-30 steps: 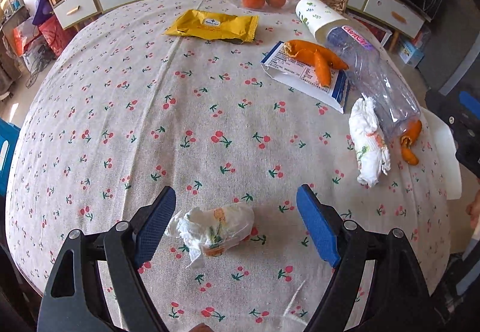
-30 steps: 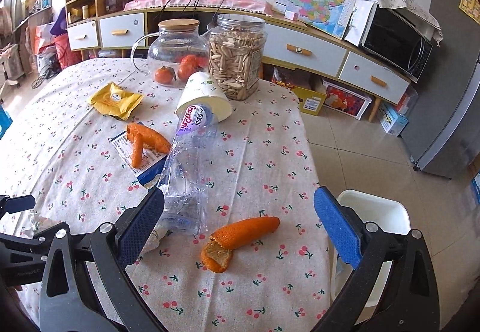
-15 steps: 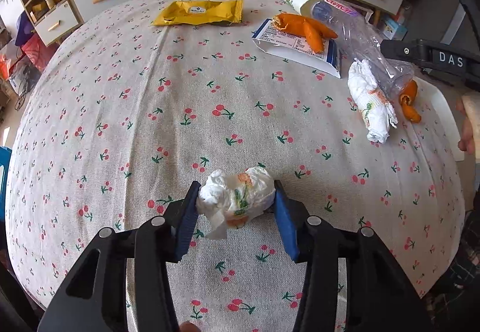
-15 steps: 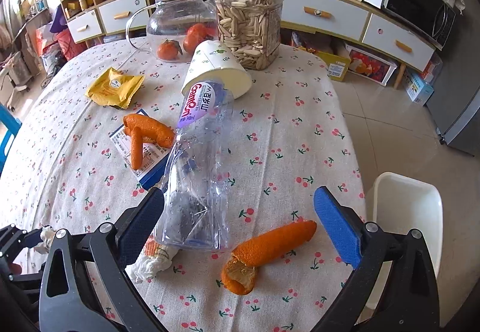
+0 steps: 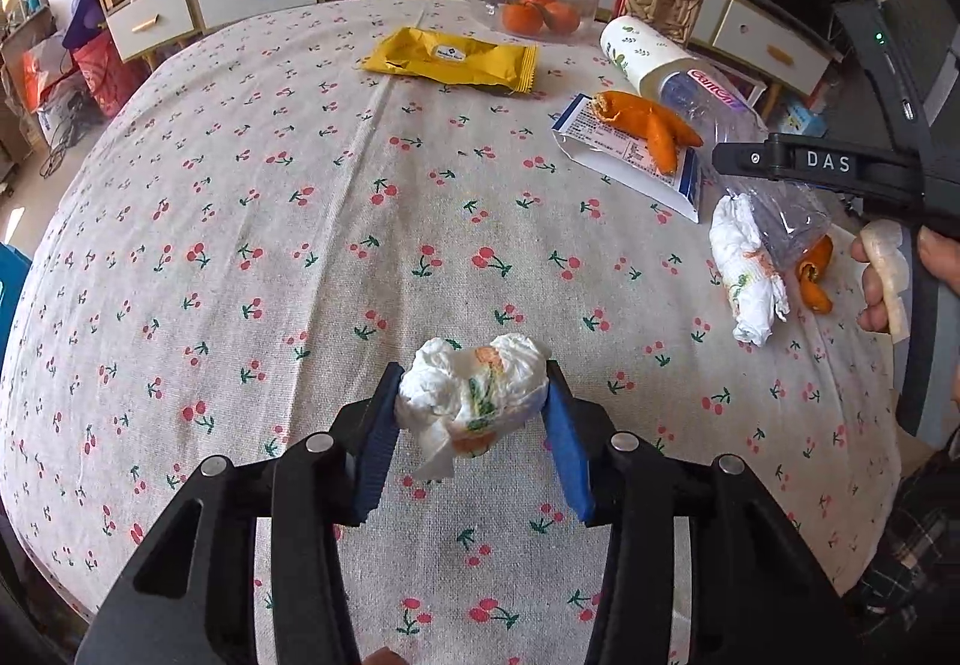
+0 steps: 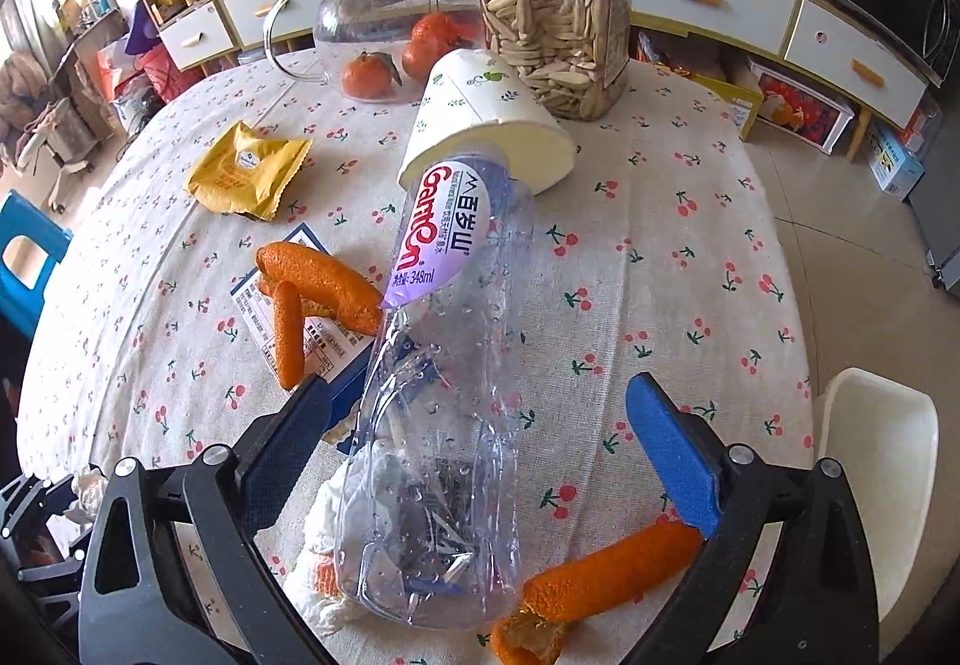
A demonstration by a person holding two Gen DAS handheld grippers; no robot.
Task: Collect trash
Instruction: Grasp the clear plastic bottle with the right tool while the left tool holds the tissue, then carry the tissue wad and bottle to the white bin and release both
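My left gripper (image 5: 472,372) is shut on a crumpled white tissue (image 5: 480,404) with an orange and green print, held just over the cherry-print tablecloth (image 5: 300,245). My right gripper (image 6: 477,404) hangs over a crushed clear plastic bottle (image 6: 444,425) lying on the table. Its jaws are closing with the bottle between them, and neither blue pad touches it. An orange peel (image 6: 600,575) lies by the right finger. A second crumpled tissue (image 5: 747,269) sits under the bottle's near end.
More litter lies further back: two peels (image 5: 654,131) on a blue-white packet (image 5: 624,173), a yellow wrapper (image 5: 450,62) and a tipped paper cup (image 6: 480,125). Behind stand a glass jug of tangerines (image 6: 384,23) and a seed jar (image 6: 555,5). A white bin (image 6: 876,479) stands off the table's right edge.
The left jaws closed on the tissue and carried it a little forward. The right gripper dropped forward over the bottle, tilted down, and its jaws came closer together.
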